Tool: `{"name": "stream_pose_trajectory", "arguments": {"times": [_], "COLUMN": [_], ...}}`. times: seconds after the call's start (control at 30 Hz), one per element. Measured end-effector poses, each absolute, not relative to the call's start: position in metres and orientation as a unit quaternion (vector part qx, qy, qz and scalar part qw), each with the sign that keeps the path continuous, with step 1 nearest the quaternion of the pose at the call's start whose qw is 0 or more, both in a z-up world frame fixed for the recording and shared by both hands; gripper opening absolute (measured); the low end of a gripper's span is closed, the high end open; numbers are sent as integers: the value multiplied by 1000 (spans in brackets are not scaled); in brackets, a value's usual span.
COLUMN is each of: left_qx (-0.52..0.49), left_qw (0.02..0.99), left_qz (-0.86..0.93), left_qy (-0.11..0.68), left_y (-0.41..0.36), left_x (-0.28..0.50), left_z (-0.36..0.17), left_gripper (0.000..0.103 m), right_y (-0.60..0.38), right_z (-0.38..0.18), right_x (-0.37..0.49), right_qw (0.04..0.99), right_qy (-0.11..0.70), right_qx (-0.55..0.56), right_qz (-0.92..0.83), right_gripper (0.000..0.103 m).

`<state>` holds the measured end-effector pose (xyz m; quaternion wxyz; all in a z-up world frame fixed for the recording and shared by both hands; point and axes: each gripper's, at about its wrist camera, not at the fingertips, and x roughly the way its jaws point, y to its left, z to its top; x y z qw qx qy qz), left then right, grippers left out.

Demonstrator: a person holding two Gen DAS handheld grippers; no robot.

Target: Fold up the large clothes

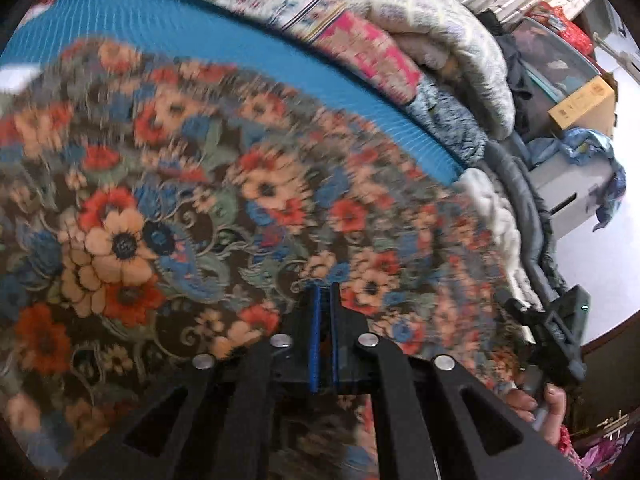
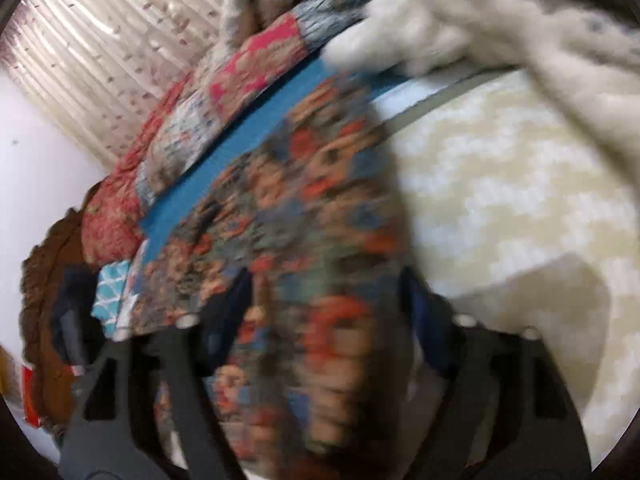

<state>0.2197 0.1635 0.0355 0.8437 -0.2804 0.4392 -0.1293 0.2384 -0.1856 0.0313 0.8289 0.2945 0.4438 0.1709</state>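
A large floral garment [image 1: 200,200], dark with orange, red and blue flowers, lies spread over a blue mat [image 1: 240,52]. My left gripper [image 1: 325,292] is low over the cloth with its blue-padded fingers nearly together; whether cloth sits between them does not show. In the right wrist view the same floral garment [image 2: 304,220] lies between my right gripper's [image 2: 328,280] widely spread fingers, blurred by motion. The right gripper also shows in the left wrist view [image 1: 556,336], held by a hand at the cloth's right edge.
Piled quilts and blankets [image 1: 420,40] lie beyond the blue mat. A cream patterned bedcover [image 2: 520,200] and a fluffy white blanket [image 2: 460,20] lie right of the garment. Boxes and clothes [image 1: 576,120] stand at the far right. A curtain [image 2: 100,60] hangs behind.
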Motion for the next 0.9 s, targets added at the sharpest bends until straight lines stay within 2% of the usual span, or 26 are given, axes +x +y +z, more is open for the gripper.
{"name": "stream_pose_trajectory", "arguments": {"times": [0.03, 0.07, 0.1, 0.2, 0.43, 0.6, 0.73, 0.9], "left_qx": [-295, -304, -303, -295, -290, -285, -278, -268], "left_qw": [843, 842, 842, 839, 817, 808, 795, 775], "left_qz": [-129, -130, -128, -115, -111, -152, -198, -250], "left_qy": [431, 427, 427, 443, 486, 493, 501, 515], "left_y": [168, 169, 169, 165, 150, 124, 93, 53], "left_x": [218, 219, 220, 218, 179, 124, 92, 70], "left_z": [31, 28, 29, 36, 57, 66, 75, 74], "left_gripper": [15, 15, 15, 15, 15, 15, 15, 15], "right_y": [-176, -172, -171, -179, -172, -215, -272, -277], "right_z": [24, 23, 23, 41, 116, 110, 93, 135], "right_x": [242, 243, 244, 236, 161, 89, 52, 31], "right_qw": [805, 803, 794, 768, 794, 806, 791, 841], "right_qy": [464, 469, 471, 446, 431, 439, 438, 420], "right_qx": [318, 320, 336, 405, 355, 350, 406, 331], "right_qz": [188, 181, 189, 216, 242, 188, 129, 81], "right_gripper": [44, 34, 19, 15, 14, 13, 12, 12]}}
